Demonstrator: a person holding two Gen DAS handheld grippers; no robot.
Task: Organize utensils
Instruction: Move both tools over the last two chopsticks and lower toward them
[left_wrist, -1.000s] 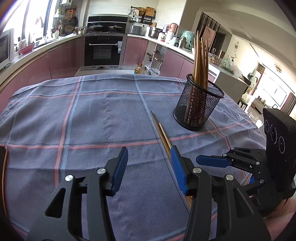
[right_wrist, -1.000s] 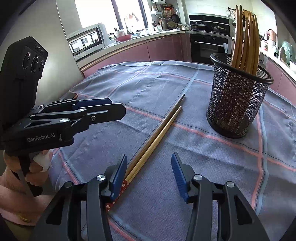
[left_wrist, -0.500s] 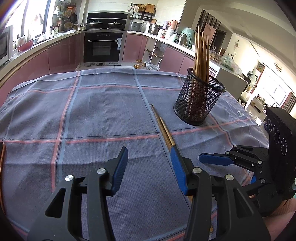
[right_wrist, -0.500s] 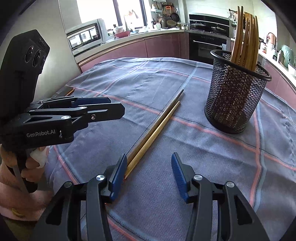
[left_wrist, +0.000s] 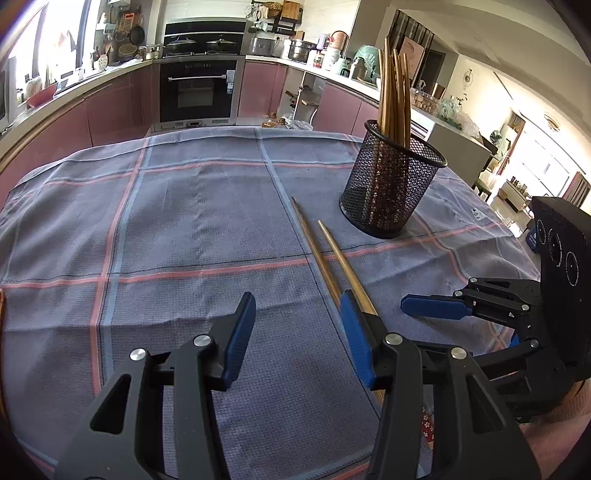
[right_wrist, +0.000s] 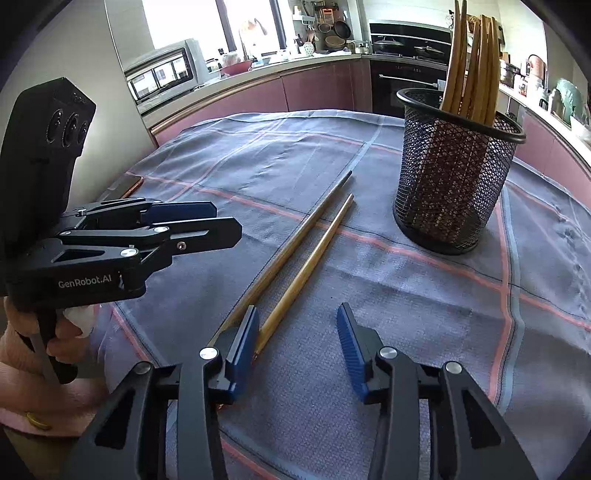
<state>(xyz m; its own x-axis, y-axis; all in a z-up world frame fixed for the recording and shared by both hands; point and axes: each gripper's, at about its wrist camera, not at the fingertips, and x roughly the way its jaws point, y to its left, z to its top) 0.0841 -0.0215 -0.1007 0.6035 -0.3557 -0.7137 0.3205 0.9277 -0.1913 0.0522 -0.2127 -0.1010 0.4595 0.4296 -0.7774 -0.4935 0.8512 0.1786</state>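
Observation:
Two wooden chopsticks (right_wrist: 295, 240) (left_wrist: 314, 240) lie side by side on the checked cloth, pointing towards a black mesh holder (right_wrist: 450, 184) (left_wrist: 391, 192) that has several chopsticks (right_wrist: 472, 62) standing in it. My right gripper (right_wrist: 297, 314) hovers low over their near ends. Its jaws are closing, with the nearer chopstick (right_wrist: 314, 254) just inside the left pad, untouched. The other one runs behind that finger. My left gripper (left_wrist: 297, 299) is open and holds nothing; the chopsticks pass under its right finger. Each gripper shows in the other's view: the left gripper (right_wrist: 225, 220) and the right gripper (left_wrist: 413, 325).
The grey checked cloth (left_wrist: 184, 229) covers the whole table and hangs over its edges. A flat copper-edged object (right_wrist: 125, 184) lies at the far left edge. A hand (right_wrist: 62, 339) holds the left gripper's handle. Kitchen cabinets and an oven stand beyond the table.
The right gripper's jaws have narrowed. The two chopsticks, close together before, now lie slightly apart, with one end inside the right jaws. The left gripper has barely moved.

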